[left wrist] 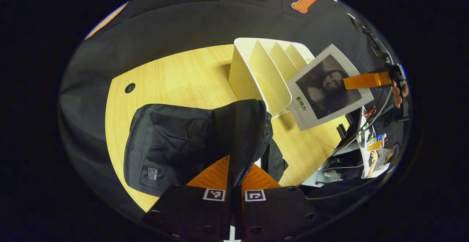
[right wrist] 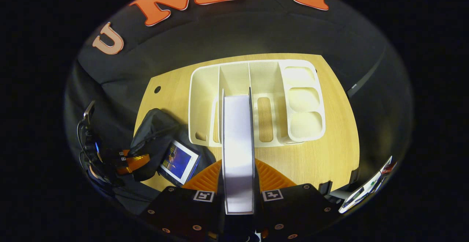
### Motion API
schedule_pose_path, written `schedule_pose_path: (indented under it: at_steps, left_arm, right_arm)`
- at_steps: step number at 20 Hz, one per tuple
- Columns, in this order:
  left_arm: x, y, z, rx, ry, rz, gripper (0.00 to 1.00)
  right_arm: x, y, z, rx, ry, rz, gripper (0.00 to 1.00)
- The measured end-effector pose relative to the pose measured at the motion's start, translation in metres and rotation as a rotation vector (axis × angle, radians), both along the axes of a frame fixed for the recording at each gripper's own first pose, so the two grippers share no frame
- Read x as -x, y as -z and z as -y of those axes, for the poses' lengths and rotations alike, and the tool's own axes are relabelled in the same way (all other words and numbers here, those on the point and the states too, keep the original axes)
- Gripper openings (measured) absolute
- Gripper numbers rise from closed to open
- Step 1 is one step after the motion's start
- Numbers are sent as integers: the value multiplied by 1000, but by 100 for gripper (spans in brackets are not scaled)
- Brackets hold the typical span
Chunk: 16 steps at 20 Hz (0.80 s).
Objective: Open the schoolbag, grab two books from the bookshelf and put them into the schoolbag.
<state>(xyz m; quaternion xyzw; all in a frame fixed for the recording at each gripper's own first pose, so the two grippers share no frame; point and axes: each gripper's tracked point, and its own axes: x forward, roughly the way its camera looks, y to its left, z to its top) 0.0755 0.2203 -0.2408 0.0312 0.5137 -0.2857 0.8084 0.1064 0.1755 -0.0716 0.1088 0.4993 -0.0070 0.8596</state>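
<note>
Wooden table (right wrist: pixel 329 150): light grain, a round cable hole near its far left corner, booth cloth behind it. Schoolbag (left wrist: pixel 165 143): black, lying on the table's left part, front pocket and small label patch facing up; its upper flap is lifted toward the left gripper view's camera, and in the right gripper view the bag (right wrist: pixel 154 132) stands open beside the shelf's left end with a first book (right wrist: pixel 179 162), blue-covered with a white border, resting in its mouth. Bookshelf (right wrist: pixel 256 103): cream plastic desk organiser, upright dividers forming slots on one side, three small round-cornered compartments on the other, standing on the table just beyond the bag; from the left gripper view its dividers (left wrist: pixel 263 73) fan upward, all slots bare. Second book (left wrist: pixel 328 88): white-bordered cover bearing a dark portrait, held in the air tilted, in front of the shelf's right end; in the right gripper view it appears edge-on (right wrist: pixel 238 150), pale page block running forward above the shelf. Right gripper (right wrist: pixel 238 183): both fingers clamped on this book's sides. Left gripper (left wrist: pixel 234 172): fingers closed together, pinching the bag's raised flap edge between them.
</note>
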Motion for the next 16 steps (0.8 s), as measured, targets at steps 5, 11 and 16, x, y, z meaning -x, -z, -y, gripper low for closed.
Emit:
schedule_pose_path:
  at_steps: [5, 11, 16]
  left_arm:
    - [3, 4, 1, -3, -4, -8, 6]
    - [3, 4, 3, -28, -5, -8, 6]
    - [4, 4, 7, -60, -20, -9, 6]
  right_arm:
    - [48, 15, 0, -59, 30, 1, 32]
    - [84, 17, 9, -164, 96, 37, 31]
    - [114, 25, -3, -285, 153, 64, 31]
